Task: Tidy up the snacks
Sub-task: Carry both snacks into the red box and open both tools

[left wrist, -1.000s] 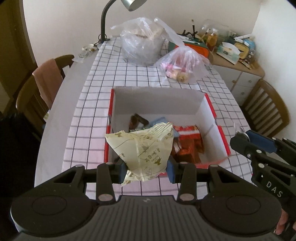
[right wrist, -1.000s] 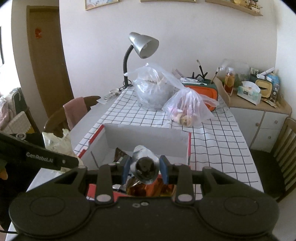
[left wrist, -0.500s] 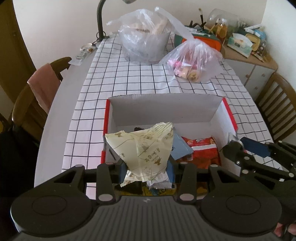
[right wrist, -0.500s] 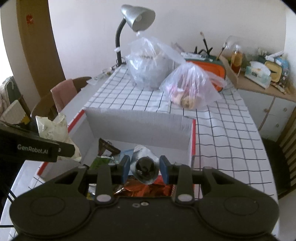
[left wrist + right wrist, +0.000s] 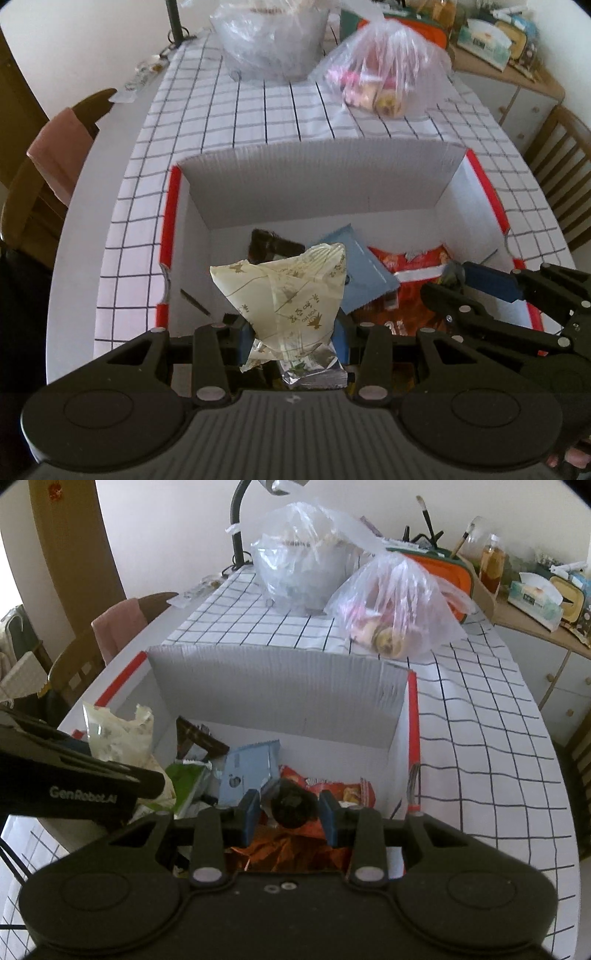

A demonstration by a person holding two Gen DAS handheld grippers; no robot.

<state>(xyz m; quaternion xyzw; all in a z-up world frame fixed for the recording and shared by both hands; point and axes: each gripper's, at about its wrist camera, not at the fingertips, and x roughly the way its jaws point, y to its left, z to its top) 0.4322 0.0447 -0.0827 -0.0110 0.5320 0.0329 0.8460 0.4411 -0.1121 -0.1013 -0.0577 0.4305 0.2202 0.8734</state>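
Note:
A white cardboard box with red edges (image 5: 369, 184) (image 5: 280, 686) sits on the checked tablecloth. It holds a blue packet (image 5: 364, 273) (image 5: 251, 771), a red snack bag (image 5: 413, 264) (image 5: 332, 786), a dark wrapper (image 5: 271, 245) (image 5: 197, 738) and a green packet (image 5: 186, 781). My left gripper (image 5: 291, 338) is shut on a pale yellow snack packet (image 5: 288, 295) (image 5: 118, 734) over the box's near left part. My right gripper (image 5: 290, 808) is shut on a dark silvery snack pouch (image 5: 291, 806) over the box's near right part.
Two clear plastic bags (image 5: 384, 77) (image 5: 273, 40) with food stand beyond the box. A lamp stem (image 5: 236, 528) rises at the table's far end. Wooden chairs (image 5: 48, 162) (image 5: 557, 158) flank the table. A cluttered sideboard (image 5: 535, 602) is at the right.
Both grippers have moved forward and down over the box, still holding their packets. The box and bags now look nearer.

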